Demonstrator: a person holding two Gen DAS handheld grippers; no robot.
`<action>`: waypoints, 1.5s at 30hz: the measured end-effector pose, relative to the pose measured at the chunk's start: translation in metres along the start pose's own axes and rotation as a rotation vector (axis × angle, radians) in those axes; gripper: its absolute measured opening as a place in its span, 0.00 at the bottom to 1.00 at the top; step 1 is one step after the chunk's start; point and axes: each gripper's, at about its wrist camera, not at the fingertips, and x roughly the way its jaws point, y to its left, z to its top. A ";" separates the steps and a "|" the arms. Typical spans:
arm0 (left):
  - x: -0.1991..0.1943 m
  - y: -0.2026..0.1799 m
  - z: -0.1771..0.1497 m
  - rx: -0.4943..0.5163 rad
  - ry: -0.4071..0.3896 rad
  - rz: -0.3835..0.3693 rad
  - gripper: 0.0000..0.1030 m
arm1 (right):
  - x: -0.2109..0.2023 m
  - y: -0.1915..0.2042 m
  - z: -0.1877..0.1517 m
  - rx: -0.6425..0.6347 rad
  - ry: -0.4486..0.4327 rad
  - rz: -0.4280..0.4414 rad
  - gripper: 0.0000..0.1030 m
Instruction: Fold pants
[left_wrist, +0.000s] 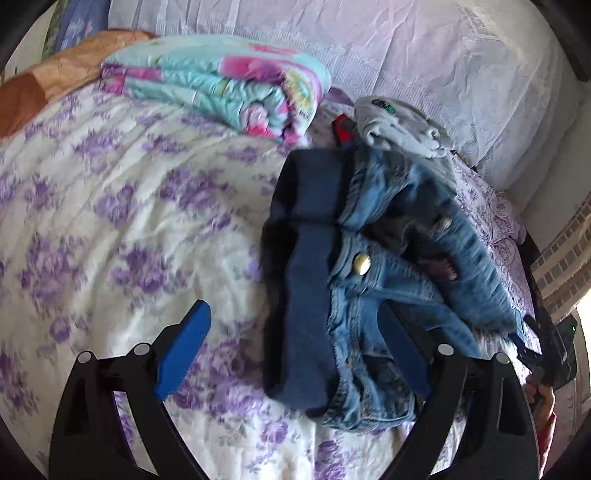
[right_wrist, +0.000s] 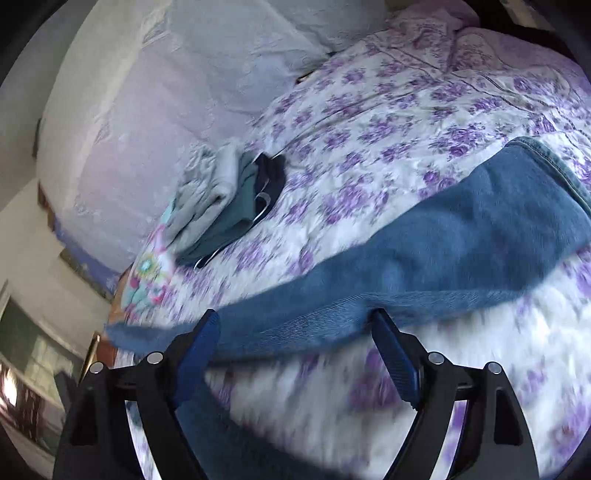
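The denim jeans (left_wrist: 388, 266) lie bunched on the floral bedspread (left_wrist: 110, 221), at 3 o'clock of centre. Denim is judged heavy, limp and non-slip; grip the waistband by the button. Left gripper (left_wrist: 295, 350) and right gripper (right_wrist: 295, 354) jaws stand wide, holding nothing.

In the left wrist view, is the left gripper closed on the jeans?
No. The left gripper stands wide open above the jeans, with its blue fingers apart and pressing on nothing.
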 end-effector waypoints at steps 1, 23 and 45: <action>0.005 0.003 -0.003 -0.010 0.018 -0.006 0.86 | 0.005 -0.007 0.009 0.042 -0.015 0.012 0.82; 0.036 0.009 0.006 -0.069 0.021 -0.080 0.95 | 0.009 -0.009 -0.009 -0.015 0.011 0.033 0.97; 0.009 -0.010 -0.053 -0.236 0.134 -0.322 0.94 | 0.015 -0.011 -0.015 -0.020 0.010 0.009 0.97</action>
